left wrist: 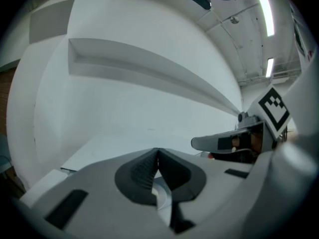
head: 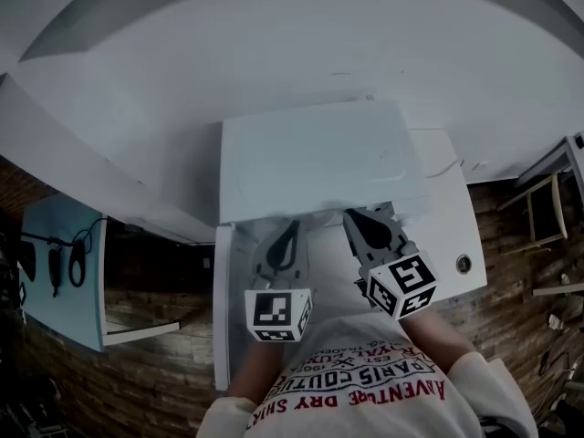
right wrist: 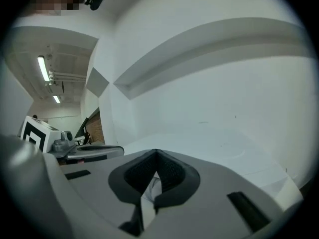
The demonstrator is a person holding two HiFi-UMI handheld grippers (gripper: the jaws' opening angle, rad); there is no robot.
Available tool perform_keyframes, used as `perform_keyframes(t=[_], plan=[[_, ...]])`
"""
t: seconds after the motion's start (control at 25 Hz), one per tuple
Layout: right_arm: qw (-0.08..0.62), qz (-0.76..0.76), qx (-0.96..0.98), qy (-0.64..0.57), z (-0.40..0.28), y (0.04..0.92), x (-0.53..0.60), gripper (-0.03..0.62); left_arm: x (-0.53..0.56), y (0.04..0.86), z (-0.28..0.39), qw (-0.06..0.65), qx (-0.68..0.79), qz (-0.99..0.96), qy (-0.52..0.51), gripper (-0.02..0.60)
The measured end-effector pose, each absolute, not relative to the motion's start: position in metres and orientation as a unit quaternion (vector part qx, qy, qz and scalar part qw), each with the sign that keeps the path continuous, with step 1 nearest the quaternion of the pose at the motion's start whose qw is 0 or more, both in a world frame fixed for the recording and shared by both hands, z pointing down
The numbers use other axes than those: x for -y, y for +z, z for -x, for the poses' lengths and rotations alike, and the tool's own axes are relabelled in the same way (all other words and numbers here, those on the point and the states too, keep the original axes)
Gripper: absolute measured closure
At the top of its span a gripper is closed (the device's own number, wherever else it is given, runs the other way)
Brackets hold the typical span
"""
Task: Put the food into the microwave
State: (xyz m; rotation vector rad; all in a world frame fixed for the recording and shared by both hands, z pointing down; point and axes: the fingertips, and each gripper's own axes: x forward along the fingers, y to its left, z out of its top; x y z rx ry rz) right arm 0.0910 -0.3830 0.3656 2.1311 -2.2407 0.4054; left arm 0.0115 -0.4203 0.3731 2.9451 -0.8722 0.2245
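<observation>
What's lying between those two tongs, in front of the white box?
Nothing: the head view shows only bare white table between the left tongs and the right tongs, both shut and empty.

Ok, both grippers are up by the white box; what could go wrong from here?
The left gripper and right gripper are shut and empty, and no food shows, so there is nothing to load. They sit close side by side and could knock together. The white box hides its front; door state unknown.

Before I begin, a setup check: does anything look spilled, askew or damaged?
Nothing stands out: the white box sits flat on the table, no spill shows, and the left tool and right tool are shut, empty.
</observation>
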Motion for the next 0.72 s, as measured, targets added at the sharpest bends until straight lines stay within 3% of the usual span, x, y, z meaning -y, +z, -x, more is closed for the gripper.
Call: perform_keyframes(t=[0.72], plan=[[0.006,-0.671,0.729,0.135,-0.084,0.369,0.379,0.583,0.409,0.374,-0.017,0.036,0.263,-0.961,0.075,0.575]])
